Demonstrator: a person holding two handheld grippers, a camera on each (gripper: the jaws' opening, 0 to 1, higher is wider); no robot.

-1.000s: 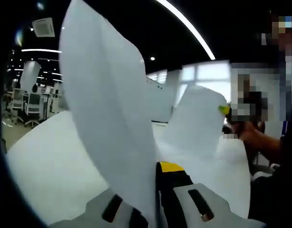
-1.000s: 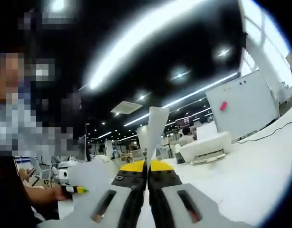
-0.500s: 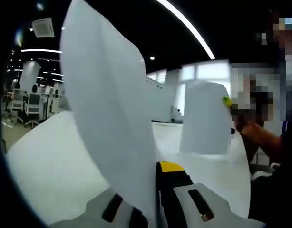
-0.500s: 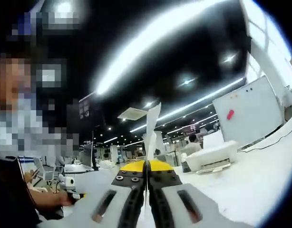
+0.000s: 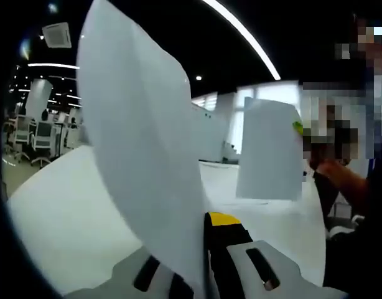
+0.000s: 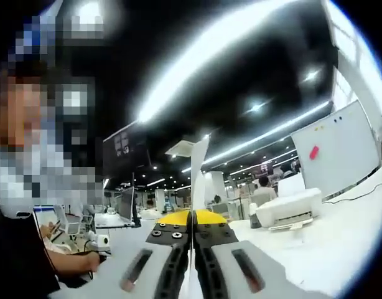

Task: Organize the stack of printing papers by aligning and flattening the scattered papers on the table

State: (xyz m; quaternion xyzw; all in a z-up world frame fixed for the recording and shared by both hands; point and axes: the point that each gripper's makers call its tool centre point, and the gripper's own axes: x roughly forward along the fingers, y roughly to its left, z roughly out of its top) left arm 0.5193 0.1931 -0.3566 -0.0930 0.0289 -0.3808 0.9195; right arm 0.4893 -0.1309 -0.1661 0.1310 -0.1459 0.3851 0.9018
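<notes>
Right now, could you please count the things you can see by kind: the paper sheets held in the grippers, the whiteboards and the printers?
Paper sheets held in grippers: 2 (large sheet in the left gripper; second sheet, seen edge-on in the right gripper)
Whiteboards: 1 (whiteboard)
Printers: 1 (printer)
Total: 4

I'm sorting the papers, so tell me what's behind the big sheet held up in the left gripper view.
Behind the big sheet: white table, office chairs, ceiling lights. Whatever lies directly behind it is covered.
</notes>
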